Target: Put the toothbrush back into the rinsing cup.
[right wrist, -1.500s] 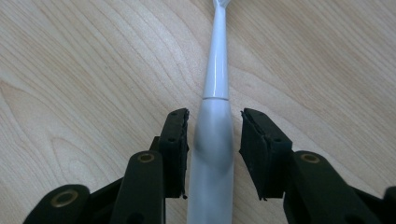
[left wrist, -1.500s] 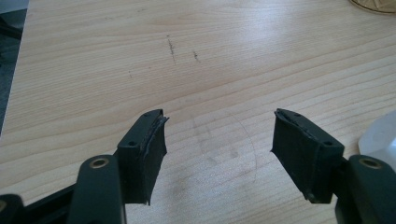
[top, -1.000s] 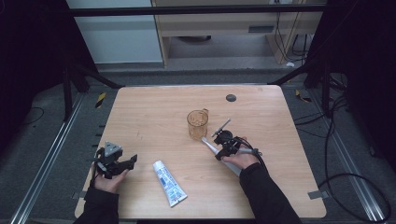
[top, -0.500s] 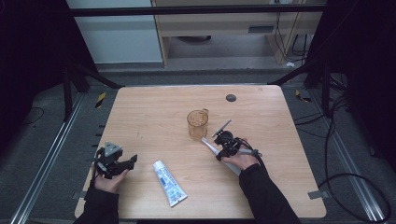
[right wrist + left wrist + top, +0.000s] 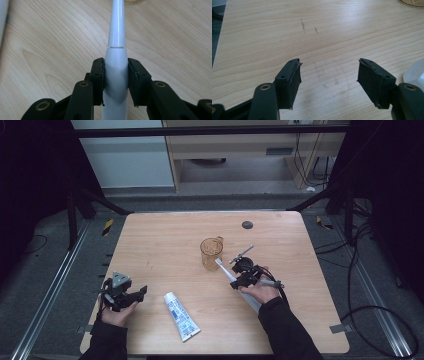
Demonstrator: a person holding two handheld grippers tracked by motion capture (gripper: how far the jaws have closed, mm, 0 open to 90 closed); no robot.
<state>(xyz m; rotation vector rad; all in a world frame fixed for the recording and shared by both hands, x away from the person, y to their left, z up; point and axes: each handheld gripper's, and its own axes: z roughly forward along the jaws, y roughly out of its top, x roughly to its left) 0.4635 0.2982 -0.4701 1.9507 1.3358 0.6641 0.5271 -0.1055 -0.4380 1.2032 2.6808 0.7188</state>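
Gripping the white electric toothbrush in the right tool, long axis running straight ahead toward the amber translucent plastic cup just beyond its tip. Holding the left tool wide and bare, well apart, blue-and-white toothpaste tube lying between.

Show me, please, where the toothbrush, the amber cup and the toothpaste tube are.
toothbrush [image 5: 117, 72]: right gripper view, on its white handle between the jaws.
amber cup [image 5: 210, 255]: high view, on its side wall.
toothpaste tube [image 5: 181, 316]: high view, on the middle of its printed body.
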